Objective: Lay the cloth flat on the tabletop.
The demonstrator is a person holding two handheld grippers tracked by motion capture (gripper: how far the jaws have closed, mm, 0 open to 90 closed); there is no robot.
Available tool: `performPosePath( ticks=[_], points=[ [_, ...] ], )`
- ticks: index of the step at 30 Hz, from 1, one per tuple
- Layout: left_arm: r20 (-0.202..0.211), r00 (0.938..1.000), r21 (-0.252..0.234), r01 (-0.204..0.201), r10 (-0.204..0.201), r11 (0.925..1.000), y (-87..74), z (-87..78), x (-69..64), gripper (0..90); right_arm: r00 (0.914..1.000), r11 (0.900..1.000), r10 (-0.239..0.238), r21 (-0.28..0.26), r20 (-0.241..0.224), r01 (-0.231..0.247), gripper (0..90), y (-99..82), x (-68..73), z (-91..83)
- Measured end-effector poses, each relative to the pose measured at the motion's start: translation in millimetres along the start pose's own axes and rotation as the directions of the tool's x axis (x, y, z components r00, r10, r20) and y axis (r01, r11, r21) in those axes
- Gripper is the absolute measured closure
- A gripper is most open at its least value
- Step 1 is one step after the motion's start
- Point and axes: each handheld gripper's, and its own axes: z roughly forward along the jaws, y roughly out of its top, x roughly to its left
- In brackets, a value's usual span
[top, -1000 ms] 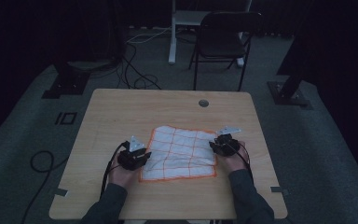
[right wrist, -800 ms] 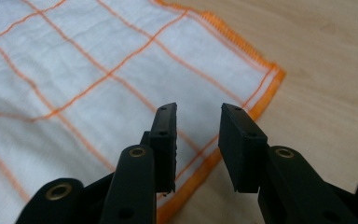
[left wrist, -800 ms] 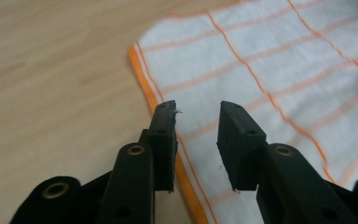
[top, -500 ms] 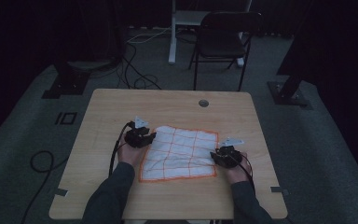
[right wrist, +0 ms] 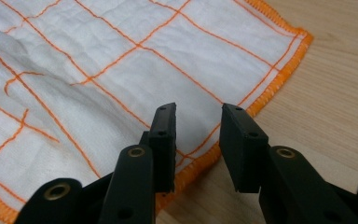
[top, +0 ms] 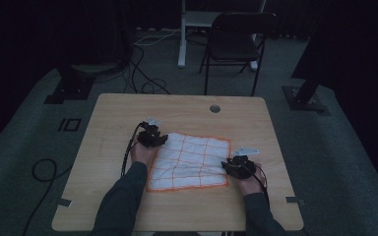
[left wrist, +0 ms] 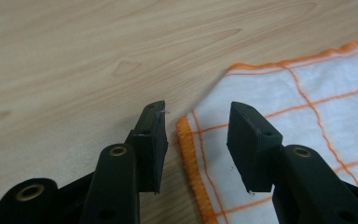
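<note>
1 cloth (top: 189, 161), white w/ orange grid, centre of frame. 2 grippers: left (top: 151, 137) at cloth's upper-left corner, right (top: 237, 167) at its lower-right edge. 2 hands, 2 sleeves, bottom of frame. 1 table (top: 113, 118). 1 hole (top: 215, 108) in tabletop, upper centre. 1 chair (top: 236, 42), top centre. 2 stand bases on floor, upper left (top: 74, 86) & upper right (top: 305, 98).

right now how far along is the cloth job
Done: the cloth lies spread nearly flat on the table, a few wrinkles left. In hand: the left gripper, its jaws just opened, straddles a corner; the right gripper hangs open over the edge. Left: no fold shows yet.
</note>
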Motion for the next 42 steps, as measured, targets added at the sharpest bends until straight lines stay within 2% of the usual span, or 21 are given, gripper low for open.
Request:
performPosePath(
  ticks=[4, 6, 7, 8, 10, 12, 15, 17, 19, 24, 27, 30, 33, 37, 39, 41, 42],
  points=[
    [0.008, 0.9992, 0.022, 0.039, -0.04, 0.999, -1.7, 6.6, 1.5, 59.4, 1.0, 1.0, 0.007, -0.003, -0.001, -0.007, 65.8, -2.2, -2.0, -0.1],
    [0.019, 0.9992, 0.027, 0.035, -0.036, 0.999, -1.4, 6.2, -0.5, 67.7, 0.9999, 0.9999, 0.011, -0.004, -0.002, -0.011, 65.8, -2.7, -2.6, -0.3],
    [0.021, 0.9996, 0.031, 0.021, -0.021, 0.9993, -1.1, 4.9, -3.1, 72.5, 0.9999, 0.9999, 0.011, -0.004, -0.003, -0.011, 65.7, -2.9, -2.9, -0.1],
    [0.029, 0.9995, 0.032, 0.011, -0.012, 0.9994, -0.9, 3.9, -4.7, 80.8, 0.9999, 0.9999, 0.013, -0.002, -0.003, -0.013, 65.7, -3.3, -2.9, 0.3],
    [0.044, 0.9988, 0.028, -0.021, 0.02, 0.9994, -0.5, -1.0, -11.6, 85.9, 0.9999, 0.9999, 0.014, -0.001, -0.002, -0.014, 65.6, -3.6, -3.2, 0.9],
    [0.056, 0.9957, 0.003, -0.074, 0.073, 0.9973, -1.1, -9.0, -22.2, 86.5, 0.9999, 0.9999, 0.017, -0.001, -0.001, -0.017, 65.6, -3.9, -3.4, 1.0],
    [0.094, 0.9866, -0.025, -0.132, 0.134, 0.9909, -7.0, -18.6, -40.3, 85.3, 0.9999, 0.9999, 0.017, 0.001, 0.001, -0.017, 65.6, -4.4, -3.9, 1.4],
    [0.119, 0.9776, -0.014, -0.173, 0.174, 0.9848, -13.1, -20.3, -49.4, 81.0, 0.9999, 0.9999, 0.016, 0.002, 0.002, -0.016, 65.6, -4.5, -3.7, 1.5],
    [0.133, 0.974, 0.009, -0.186, 0.183, 0.9825, -18.7, -17.9, -53.6, 76.9, 0.9999, 0.9999, 0.017, 0.003, 0.001, -0.017, 65.6, -4.6, -3.6, 1.5],
    [0.128, 0.9764, 0.034, -0.18, 0.174, 0.9831, -21.4, -10.6, -52.0, 72.5, 0.9999, 0.9999, 0.016, 0.002, 0.002, -0.016, 65.3, -5.0, -3.9, 1.6],
    [0.118, 0.9799, 0.027, -0.165, 0.16, 0.986, -20.7, -9.3, -50.7, 71.4, 0.9998, 0.9998, 0.018, 0.001, 0.001, -0.018, 65.0, -5.2, -4.4, 1.7],
    [0.088, 0.9802, 0.016, -0.179, 0.177, 0.9836, -19.2, -12.8, -48.7, 70.8, 0.9999, 0.9999, 0.014, 0.0, 0.007, -0.014, 64.9, -5.4, -4.4, 1.1],
    [0.056, 0.9869, 0.001, -0.152, 0.152, 0.9884, -16.9, -15.8, -40.5, 68.8, 0.9999, 0.9999, 0.016, -0.001, 0.006, -0.016, 64.7, -5.7, -4.5, 0.9],
    [0.024, 0.9921, 0.003, -0.124, 0.123, 0.9923, -14.0, -14.8, -26.1, 68.3, 0.9999, 0.9999, 0.011, 0.001, 0.007, -0.012, 64.0, -5.6, -4.1, 1.1],
    [0.027, 0.9917, 0.016, -0.126, 0.126, 0.9919, -14.2, -12.9, -23.8, 68.6, 0.9999, 0.9999, 0.012, 0.003, 0.006, -0.012, 63.9, -5.7, -4.1, 1.5],
    [0.016, 0.9881, 0.047, -0.153, 0.153, 0.987, -16.4, -7.3, -22.4, 69.9, 1.0, 0.9999, 0.009, 0.007, 0.003, -0.009, 63.5, -5.6, -4.5, 2.4],
    [0.019, 0.9878, 0.039, -0.155, 0.154, 0.9871, -17.3, -6.5, -21.6, 71.3, 0.9999, 0.9999, 0.01, 0.007, 0.004, -0.01, 63.5, -5.5, -4.3, 2.3]
  ],
)
